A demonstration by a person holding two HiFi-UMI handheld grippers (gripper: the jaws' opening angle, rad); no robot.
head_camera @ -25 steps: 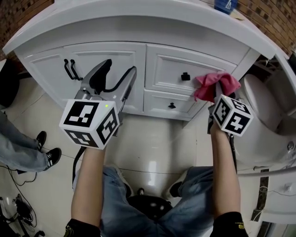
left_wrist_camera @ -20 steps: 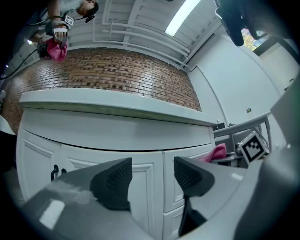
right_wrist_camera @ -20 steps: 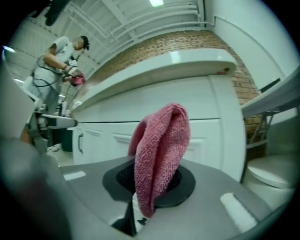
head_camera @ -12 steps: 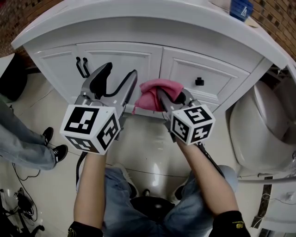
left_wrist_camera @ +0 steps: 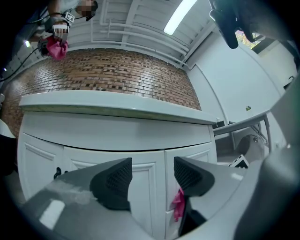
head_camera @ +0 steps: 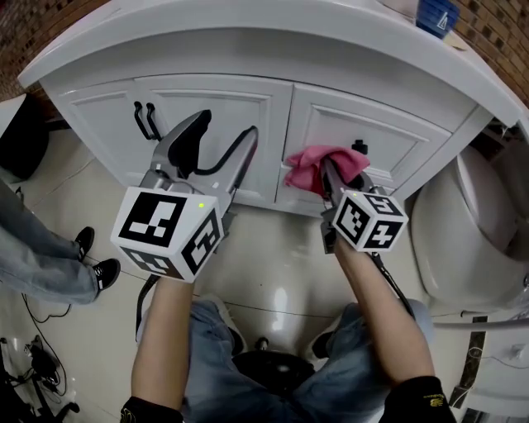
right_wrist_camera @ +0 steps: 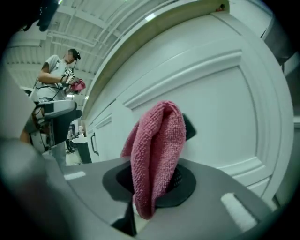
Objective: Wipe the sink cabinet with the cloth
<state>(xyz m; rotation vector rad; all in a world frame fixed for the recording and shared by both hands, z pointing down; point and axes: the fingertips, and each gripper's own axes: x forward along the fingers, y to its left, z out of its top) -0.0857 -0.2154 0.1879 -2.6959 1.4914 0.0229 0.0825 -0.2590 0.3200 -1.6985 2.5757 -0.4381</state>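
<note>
The white sink cabinet [head_camera: 215, 107] fills the top of the head view, with doors at the left and drawers at the right. My right gripper [head_camera: 331, 175] is shut on the pink cloth [head_camera: 318, 165], which presses against the upper drawer front [head_camera: 388, 136] just left of its black knob [head_camera: 359, 147]. In the right gripper view the cloth [right_wrist_camera: 157, 154] stands folded between the jaws against the white panel [right_wrist_camera: 220, 112]. My left gripper [head_camera: 219, 144] is open and holds nothing, its tips close to the cabinet door [left_wrist_camera: 140, 183].
Black door handles [head_camera: 145, 120] sit left of the left gripper. A white toilet [head_camera: 467, 223] stands at the right. A blue container [head_camera: 436, 12] rests on the countertop. Another person's legs and shoes [head_camera: 87, 256] are at the left on the tiled floor [head_camera: 273, 264].
My right gripper has swept the cloth from the right drawers leftward to the cabinet's middle, then back right to beside the upper drawer's knob. The left gripper has barely shifted.
</note>
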